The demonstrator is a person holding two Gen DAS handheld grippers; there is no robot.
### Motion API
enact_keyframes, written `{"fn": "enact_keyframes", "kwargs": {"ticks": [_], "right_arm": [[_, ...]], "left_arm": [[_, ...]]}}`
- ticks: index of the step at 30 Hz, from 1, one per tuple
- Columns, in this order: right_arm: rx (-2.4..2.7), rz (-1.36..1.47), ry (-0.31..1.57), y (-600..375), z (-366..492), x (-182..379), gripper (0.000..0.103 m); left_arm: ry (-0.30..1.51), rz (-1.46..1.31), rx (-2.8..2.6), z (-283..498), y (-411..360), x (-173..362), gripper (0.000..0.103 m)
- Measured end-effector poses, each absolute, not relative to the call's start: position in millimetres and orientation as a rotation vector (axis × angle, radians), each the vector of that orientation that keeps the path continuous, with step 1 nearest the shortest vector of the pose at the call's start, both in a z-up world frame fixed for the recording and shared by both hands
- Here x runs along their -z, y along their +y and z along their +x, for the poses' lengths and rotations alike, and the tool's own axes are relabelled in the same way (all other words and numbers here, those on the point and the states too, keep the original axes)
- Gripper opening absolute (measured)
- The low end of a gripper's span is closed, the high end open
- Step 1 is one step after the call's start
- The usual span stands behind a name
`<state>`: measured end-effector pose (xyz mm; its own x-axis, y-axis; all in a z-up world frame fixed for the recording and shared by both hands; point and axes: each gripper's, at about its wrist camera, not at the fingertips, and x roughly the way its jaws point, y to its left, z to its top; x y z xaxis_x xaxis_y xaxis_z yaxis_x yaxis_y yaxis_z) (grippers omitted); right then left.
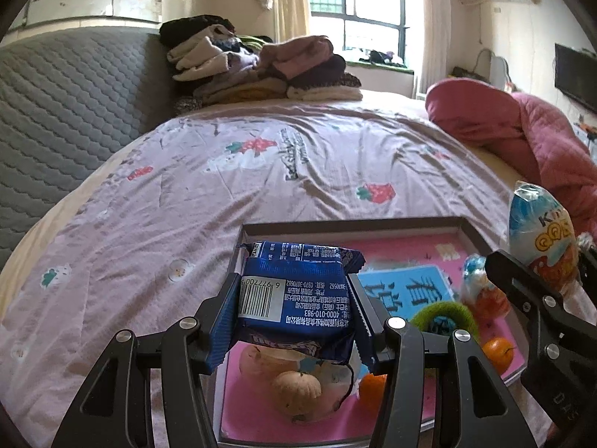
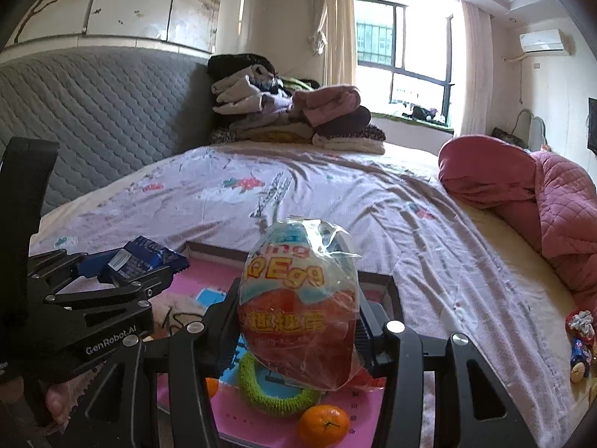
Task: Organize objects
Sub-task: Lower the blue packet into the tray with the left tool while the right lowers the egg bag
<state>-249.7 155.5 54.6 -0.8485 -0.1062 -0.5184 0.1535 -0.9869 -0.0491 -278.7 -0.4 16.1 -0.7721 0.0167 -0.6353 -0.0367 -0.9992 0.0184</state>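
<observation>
My left gripper (image 1: 296, 311) is shut on a blue snack packet (image 1: 296, 298) and holds it above the dark-framed tray (image 1: 354, 224) with a pink base. My right gripper (image 2: 298, 321) is shut on a wrapped toy egg (image 2: 298, 306), also above the tray (image 2: 391, 287). The egg shows at the right in the left wrist view (image 1: 541, 239), the blue packet at the left in the right wrist view (image 2: 143, 257). In the tray lie a green ring (image 2: 272, 392), oranges (image 2: 324, 423), a second small wrapped egg (image 1: 481, 287) and a peach-coloured soft toy (image 1: 294, 384).
The tray sits on a bed with a strawberry-print sheet (image 1: 261, 171). A grey quilted headboard (image 1: 67, 112) is at the left, folded clothes (image 1: 261, 71) at the back, a pink quilt (image 2: 541, 194) at the right. A small toy figure (image 2: 580, 339) lies at the bed's right edge.
</observation>
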Motion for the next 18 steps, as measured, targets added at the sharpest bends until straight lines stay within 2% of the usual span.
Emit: {"fn": "enact_keyframes", "kwargs": {"ticks": [18], "right_arm": [[2.765,1.063,0.181,150.6,-264.2,-5.8,0.051]], "left_arm": [[0.109,-1.173,-2.851,-280.3,9.9,14.8,0.056]]}}
